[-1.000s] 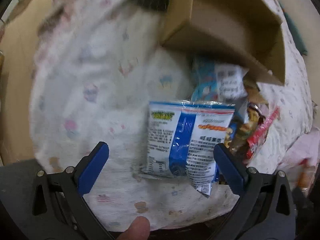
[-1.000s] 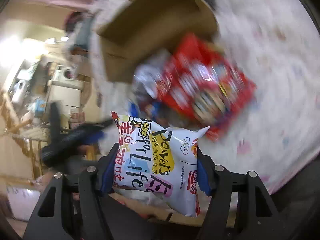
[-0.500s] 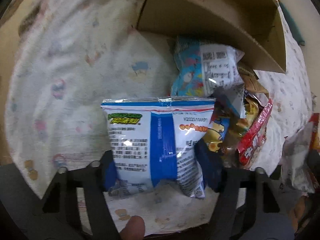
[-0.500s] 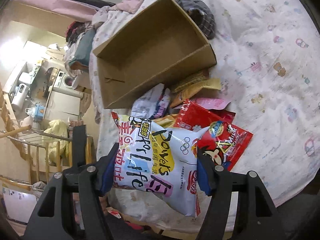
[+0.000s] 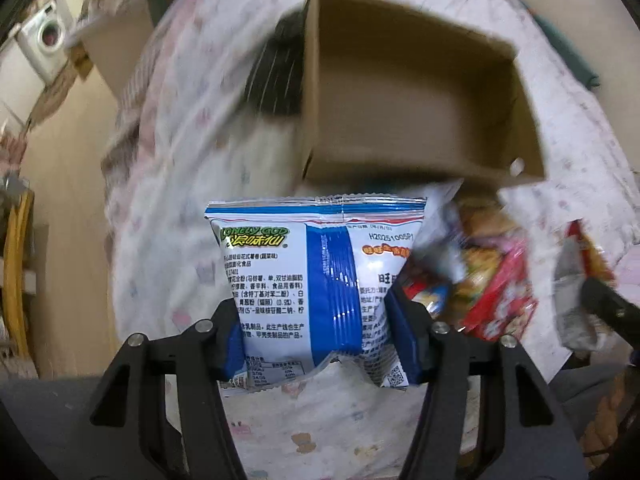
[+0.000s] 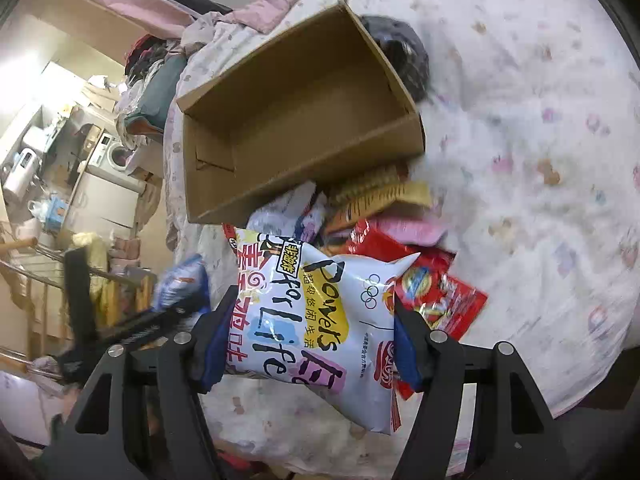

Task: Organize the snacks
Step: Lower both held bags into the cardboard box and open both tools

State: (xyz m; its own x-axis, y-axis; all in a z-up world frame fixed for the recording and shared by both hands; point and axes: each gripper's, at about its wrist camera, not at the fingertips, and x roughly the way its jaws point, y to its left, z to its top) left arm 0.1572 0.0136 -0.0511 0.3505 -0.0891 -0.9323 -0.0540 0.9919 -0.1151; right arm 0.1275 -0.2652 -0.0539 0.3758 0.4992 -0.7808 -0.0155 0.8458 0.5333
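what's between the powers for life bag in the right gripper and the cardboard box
In the right wrist view, loose snack packets lie piled between the Powers for Life bag and the cardboard box.

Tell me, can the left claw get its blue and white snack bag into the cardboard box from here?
Probably yes. The left claw grips the bag, and the cardboard box lies ahead, open and seemingly empty.
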